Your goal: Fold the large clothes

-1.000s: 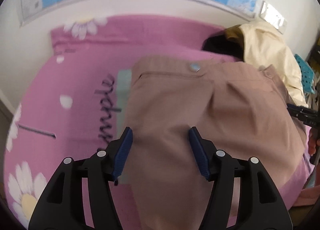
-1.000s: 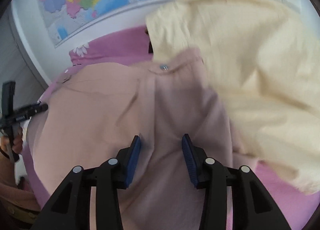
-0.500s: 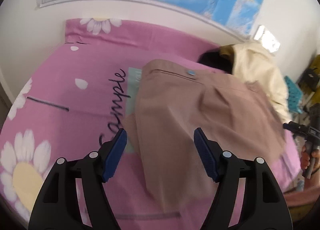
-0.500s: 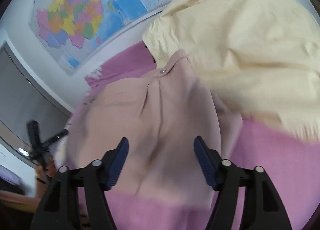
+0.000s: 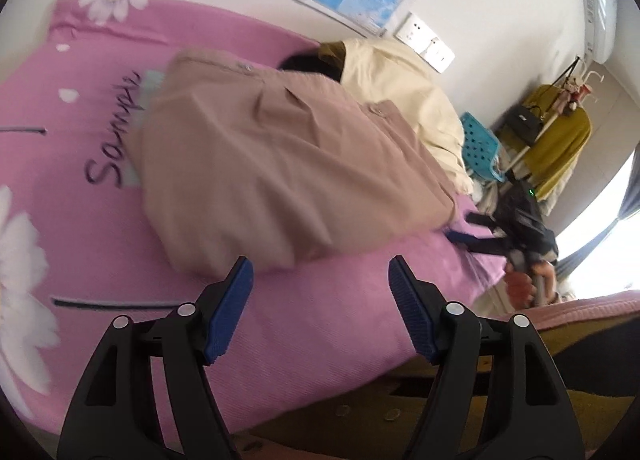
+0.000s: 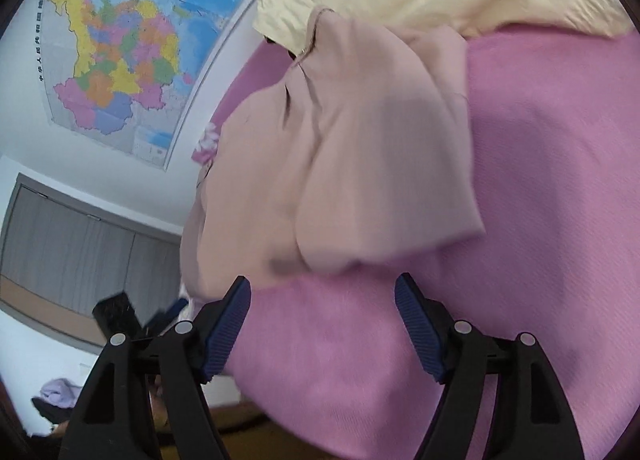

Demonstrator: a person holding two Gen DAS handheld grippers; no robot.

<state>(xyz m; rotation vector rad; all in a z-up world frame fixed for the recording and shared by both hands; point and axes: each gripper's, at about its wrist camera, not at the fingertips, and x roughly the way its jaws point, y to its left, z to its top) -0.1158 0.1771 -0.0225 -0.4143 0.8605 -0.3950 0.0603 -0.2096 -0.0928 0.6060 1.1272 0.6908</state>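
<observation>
A: Start at the tools. The left hand-held gripper (image 5: 320, 312) has its blue pads spread wide, and they have just been opening. Nothing sits between them but bare pink bedsheet (image 5: 340, 340).

B: Same on the other side. The right hand-held gripper (image 6: 322, 326) stands apart too, its jaws just opened further, with only sheet in the gap. In the left wrist view you can see it low at the right edge of the bed, in the person's hand (image 5: 524, 284).

A: And the garment?

B: The tan trousers (image 5: 288, 171) lie folded on the bed just beyond both sets of pads, free of either tool. The buttoned waistband (image 5: 248, 69) is at the far end, near the cream garment (image 5: 404, 87) heaped against the wall under the map (image 6: 120, 55).

A: So the step in hand looks like a release after laying one fold over.

B: That's my reading. The bundle is still puffy, with its near edge uneven and a corner sticking out on the right.

A: Then the next move probably calls for pinching the near edge with both tools and carrying it toward the waistband, keeping the layers together so the fold doesn't slide open.
</observation>
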